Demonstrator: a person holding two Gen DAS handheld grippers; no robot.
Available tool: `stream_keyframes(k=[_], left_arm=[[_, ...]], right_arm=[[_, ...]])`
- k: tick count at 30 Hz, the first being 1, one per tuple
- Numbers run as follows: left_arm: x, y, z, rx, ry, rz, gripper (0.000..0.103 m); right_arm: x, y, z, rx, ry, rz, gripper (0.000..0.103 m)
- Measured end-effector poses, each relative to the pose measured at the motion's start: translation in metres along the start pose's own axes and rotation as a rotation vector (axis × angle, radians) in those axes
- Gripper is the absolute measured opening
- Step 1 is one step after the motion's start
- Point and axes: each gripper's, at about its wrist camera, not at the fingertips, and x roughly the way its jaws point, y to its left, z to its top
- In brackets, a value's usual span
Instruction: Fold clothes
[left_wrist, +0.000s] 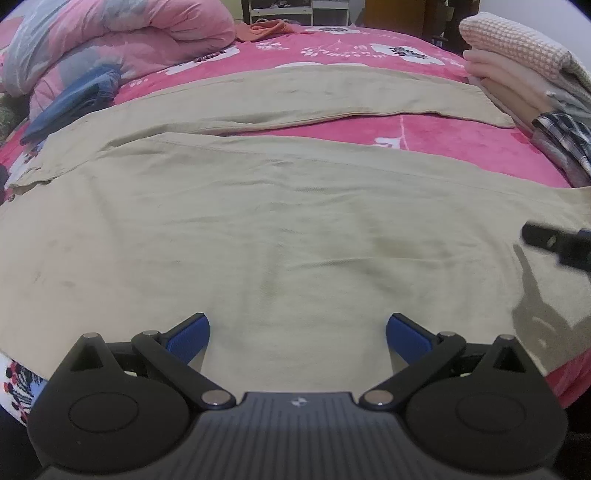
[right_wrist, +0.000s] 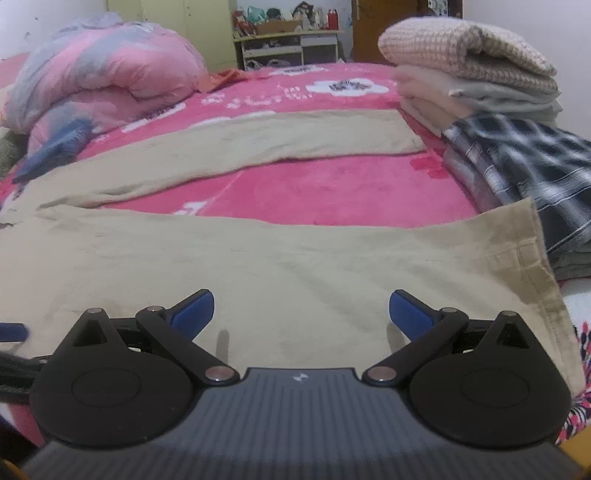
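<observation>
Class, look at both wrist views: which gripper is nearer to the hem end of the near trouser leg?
Right. The right gripper hovers open beside the hem; the left gripper hovers open farther along the leg, toward the waist.

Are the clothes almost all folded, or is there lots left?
Some looks done: a folded stack sits on the right of the bed. In hand: nothing. The left gripper and right gripper are both open over the tan trousers, which lie flat with legs apart, not yet folded. Left: the trousers, plus a blue garment by the quilt.
</observation>
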Motion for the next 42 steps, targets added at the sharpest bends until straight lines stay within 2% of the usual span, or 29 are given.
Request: stream_keyframes(k=[2, 4, 11, 14, 17, 20, 22, 25, 27, 30, 33, 36, 40, 42], left_arm=[[0.0, -0.001, 0.0, 0.003, 0.002, 0.006, 0.103], [-0.001, -0.002, 0.0, 0.009, 0.002, 0.013, 0.103], [-0.003, -0.006, -0.002, 0.015, -0.005, 0.03, 0.103], [-0.004, -0.006, -0.002, 0.018, -0.006, 0.035, 0.103], [-0.004, -0.007, -0.002, 0.024, -0.008, 0.042, 0.103], [-0.003, -0.008, -0.002, 0.026, -0.01, 0.05, 0.103], [-0.003, -0.008, -0.001, 0.026, -0.01, 0.051, 0.103], [-0.003, -0.005, -0.002, 0.015, -0.011, 0.032, 0.103], [-0.002, -0.001, -0.003, 0.004, -0.015, 0.012, 0.103], [0.0, 0.005, -0.004, -0.011, -0.022, -0.017, 0.103], [0.0, 0.007, -0.008, 0.002, -0.054, -0.032, 0.103], [-0.003, 0.012, -0.014, 0.019, -0.089, -0.053, 0.103], [-0.016, 0.026, -0.024, 0.01, -0.155, -0.069, 0.103], [-0.023, 0.035, -0.026, 0.006, -0.21, -0.061, 0.103]], right_arm=[[0.011, 0.0, -0.008, -0.015, 0.031, -0.013, 0.102], [0.01, 0.007, -0.02, -0.064, 0.019, -0.038, 0.102], [-0.023, 0.011, -0.051, -0.127, 0.033, -0.027, 0.102], [-0.038, 0.008, -0.061, -0.138, 0.065, -0.009, 0.102], [-0.053, 0.005, -0.058, -0.143, 0.065, 0.014, 0.102], [-0.062, 0.002, -0.04, -0.152, -0.008, 0.015, 0.102], [-0.058, 0.0, -0.025, -0.145, -0.058, 0.005, 0.102], [-0.035, -0.003, -0.009, -0.107, -0.087, 0.009, 0.102], [-0.017, -0.002, -0.009, -0.093, -0.072, 0.012, 0.102], [0.003, 0.002, -0.027, -0.096, -0.01, 0.011, 0.102], [-0.014, 0.009, -0.054, -0.143, -0.044, -0.004, 0.102], [-0.034, 0.008, -0.067, -0.153, -0.018, 0.032, 0.102], [-0.05, 0.003, -0.061, -0.14, 0.007, 0.072, 0.102], [-0.049, 0.004, -0.046, -0.137, -0.023, 0.091, 0.102]])
